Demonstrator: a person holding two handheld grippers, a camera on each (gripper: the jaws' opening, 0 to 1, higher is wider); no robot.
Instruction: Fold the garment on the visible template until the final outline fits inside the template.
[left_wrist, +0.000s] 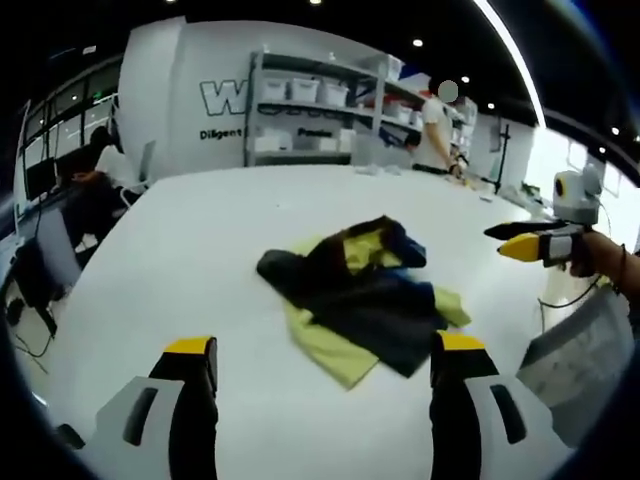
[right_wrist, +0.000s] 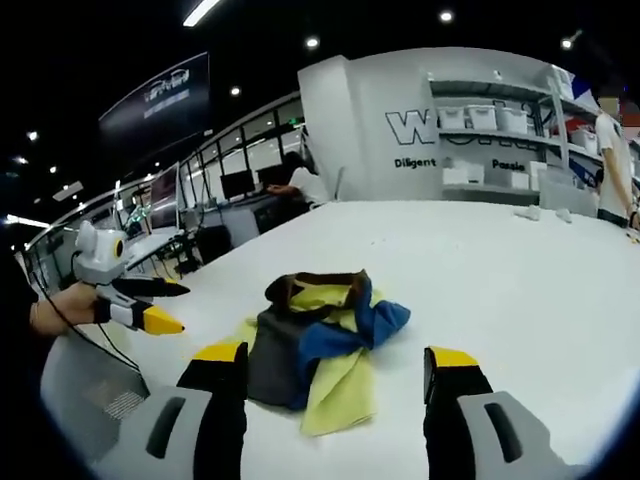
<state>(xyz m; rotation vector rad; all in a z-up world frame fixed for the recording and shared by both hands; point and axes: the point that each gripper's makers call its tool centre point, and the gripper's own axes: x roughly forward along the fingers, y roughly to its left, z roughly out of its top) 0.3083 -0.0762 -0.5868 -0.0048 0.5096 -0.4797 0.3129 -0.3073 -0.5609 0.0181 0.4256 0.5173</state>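
Crumpled garment (left_wrist: 360, 300) on the white worktop (left_wrist: 200, 260).
Left gripper (left_wrist: 325, 350) and right gripper (right_wrist: 335, 360) both hover near it, jaws spread and empty (yellow and dark blue cloth, bunched).

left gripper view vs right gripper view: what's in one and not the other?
Left gripper view: the right gripper coming in from the right, jaws apart, and a grey sheet at the table's right edge, possibly the template.

Right gripper view: the left gripper coming in from the left, jaws apart, and a row of monitors behind the table.

Both: the crumpled yellow, navy and blue garment unfolded on the white table, the shelving with white bins, and a standing person.
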